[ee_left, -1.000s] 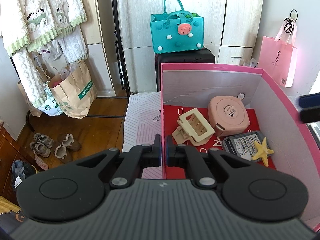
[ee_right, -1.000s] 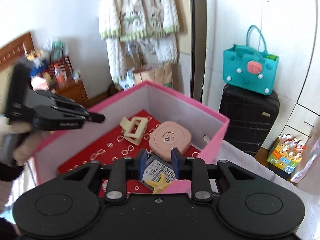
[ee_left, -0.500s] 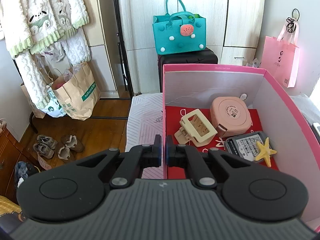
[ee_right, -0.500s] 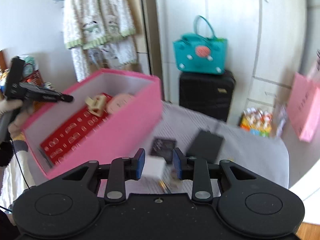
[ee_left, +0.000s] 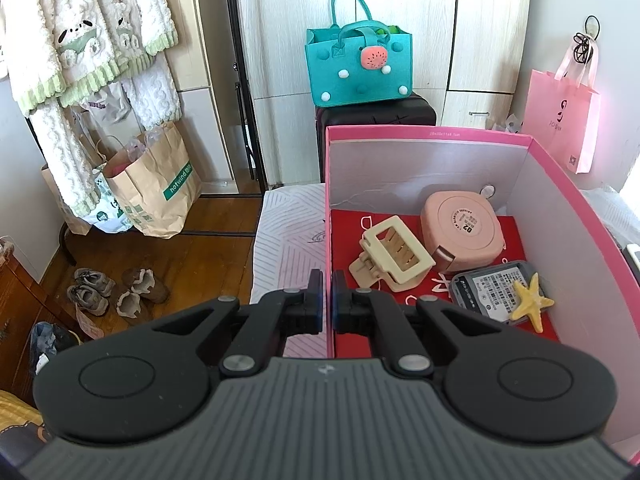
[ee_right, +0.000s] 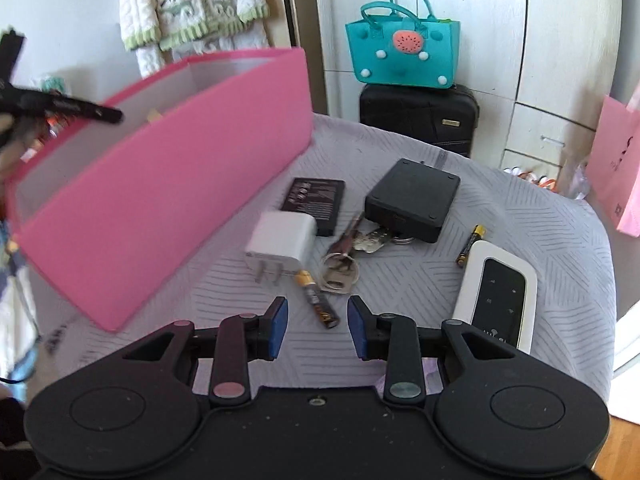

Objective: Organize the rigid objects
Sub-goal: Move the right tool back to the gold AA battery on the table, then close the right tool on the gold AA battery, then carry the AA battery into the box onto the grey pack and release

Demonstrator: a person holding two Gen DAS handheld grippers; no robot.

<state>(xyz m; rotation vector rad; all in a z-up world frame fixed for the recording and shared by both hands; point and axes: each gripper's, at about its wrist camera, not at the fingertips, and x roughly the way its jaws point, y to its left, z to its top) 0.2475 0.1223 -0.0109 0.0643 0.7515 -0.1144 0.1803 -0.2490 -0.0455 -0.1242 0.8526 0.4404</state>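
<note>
A pink box [ee_left: 424, 134] holds a cream hair clip [ee_left: 394, 256], a pink round case [ee_left: 464, 232], a hard drive [ee_left: 492, 288] and a yellow starfish [ee_left: 530, 300]. My left gripper [ee_left: 327, 300] is shut on the box's left wall. In the right wrist view that gripper [ee_right: 80, 108] shows at the box's [ee_right: 160, 184] far side. My right gripper [ee_right: 318, 312] hangs open low over the cloth, with a small battery [ee_right: 318, 300] lying between its fingertips, untouched. Just beyond lie a white charger plug [ee_right: 282, 242] and keys [ee_right: 344, 256].
Further out on the cloth lie a flat black battery pack [ee_right: 316, 200], a black box device [ee_right: 412, 200], a second small battery [ee_right: 470, 244] and a white device with a black panel [ee_right: 500, 292]. A black suitcase [ee_right: 420, 116] with a teal bag [ee_right: 404, 52] stands behind.
My right gripper swung away from the box, to the right and down, over the loose items on the cloth; its jaws widened a little. The left gripper kept still on the box wall.
</note>
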